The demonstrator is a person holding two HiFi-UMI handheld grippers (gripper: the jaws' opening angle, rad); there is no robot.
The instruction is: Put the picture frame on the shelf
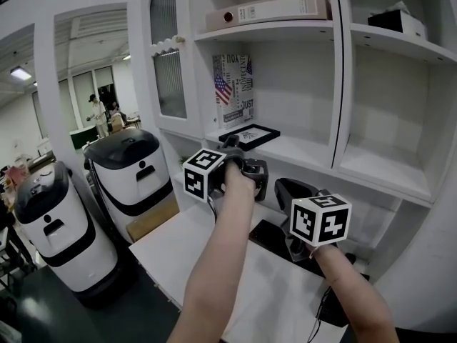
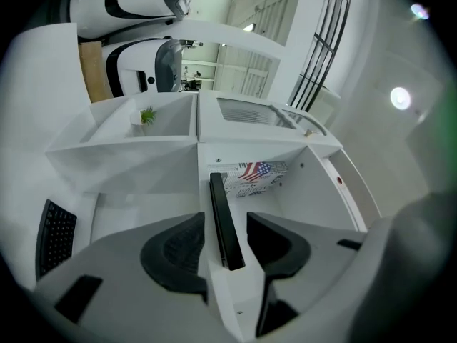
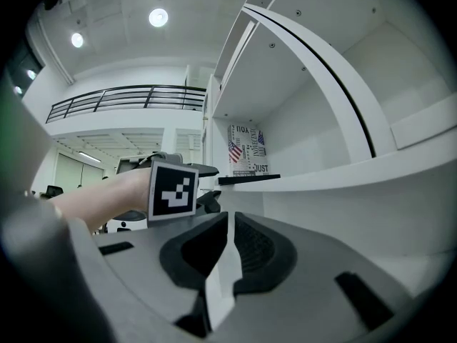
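My left claw [image 2: 226, 219] gapes wide around the picture frame [image 2: 223, 199], seen edge-on. Only the head view shows it flat on the shelf [image 1: 300, 151]. My right claw [image 3: 229, 224] is pinched together, empty.

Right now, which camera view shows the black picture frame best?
The head view: the picture frame lies flat on the shelf, its face visible. The left gripper view shows only its edge between the open jaws of the left gripper; the right gripper view, a thin dark strip.
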